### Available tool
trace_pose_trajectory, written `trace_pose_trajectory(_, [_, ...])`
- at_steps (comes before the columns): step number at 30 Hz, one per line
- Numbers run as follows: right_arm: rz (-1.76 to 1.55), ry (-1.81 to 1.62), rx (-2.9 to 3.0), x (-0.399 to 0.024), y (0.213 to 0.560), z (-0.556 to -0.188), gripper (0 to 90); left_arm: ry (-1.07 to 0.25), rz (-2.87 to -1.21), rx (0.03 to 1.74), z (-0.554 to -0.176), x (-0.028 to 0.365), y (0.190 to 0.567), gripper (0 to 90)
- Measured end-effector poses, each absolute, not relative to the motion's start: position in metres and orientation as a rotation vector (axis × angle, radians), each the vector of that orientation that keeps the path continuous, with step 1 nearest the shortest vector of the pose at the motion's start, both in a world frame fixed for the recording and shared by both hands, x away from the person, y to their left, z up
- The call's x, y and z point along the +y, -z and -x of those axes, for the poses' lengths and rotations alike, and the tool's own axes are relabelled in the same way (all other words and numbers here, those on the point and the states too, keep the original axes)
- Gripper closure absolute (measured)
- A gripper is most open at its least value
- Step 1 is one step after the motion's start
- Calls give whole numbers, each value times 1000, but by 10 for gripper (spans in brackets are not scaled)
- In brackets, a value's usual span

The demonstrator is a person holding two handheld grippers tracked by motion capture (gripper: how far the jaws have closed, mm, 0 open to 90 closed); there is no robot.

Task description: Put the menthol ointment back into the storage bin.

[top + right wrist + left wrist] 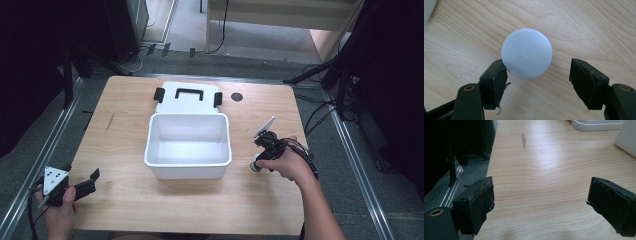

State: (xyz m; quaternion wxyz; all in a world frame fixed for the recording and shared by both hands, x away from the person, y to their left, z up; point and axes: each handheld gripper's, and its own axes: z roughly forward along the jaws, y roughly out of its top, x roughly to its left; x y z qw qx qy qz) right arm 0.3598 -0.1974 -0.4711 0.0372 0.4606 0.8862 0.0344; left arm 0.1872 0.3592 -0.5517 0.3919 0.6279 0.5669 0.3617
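While the left gripper (82, 185) is idling with jaws apart, the right gripper (537, 75) is straddling a white-capped container (526, 53), jaws apart, for grasping.

In the high view, the small round white-topped object (255, 166) sits mostly hidden under the right gripper (261, 159), so its body, perhaps green, is too small to identify. In the left gripper view, the white plastic storage box (627, 141) and its flat white lid (596, 125) are cut off by the picture's edges.
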Motion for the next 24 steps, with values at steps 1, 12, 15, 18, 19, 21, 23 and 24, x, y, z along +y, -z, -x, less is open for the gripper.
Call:
trace_pose_trajectory(1, [-1414, -106, 2720, -197, 471, -360, 326, -919, -1596, 1438, -187, 359, 552, 78])
trace_pose_trajectory(12, [-1385, -110, 2743, -186, 471, -364, 451, -918, -1597, 1440, -187, 359, 552, 78])
trace_pose_trajectory(15, [-1388, -119, 2754, -184, 470, -364, 508, -918, -1595, 1440, -187, 359, 552, 77])
trace_pose_trajectory(18, [-1357, -119, 2764, -183, 465, -364, 511, -917, -1595, 1441, -187, 359, 552, 78])
trace_pose_trajectory(19, [-1360, -119, 2765, -182, 463, -364, 511, -917, -1596, 1441, -187, 359, 552, 77])
trace_pose_trajectory(21, [-1344, -137, 2765, -181, 458, -364, 512, -917, -1596, 1441, -187, 359, 552, 77])
trace_pose_trajectory(23, [-1330, -147, 2770, -180, 451, -365, 512, -915, -1598, 1442, -187, 359, 552, 77])
trace_pose_trajectory(24, [-1334, -151, 2768, -179, 446, -365, 512, -915, -1598, 1442, -187, 359, 552, 78])
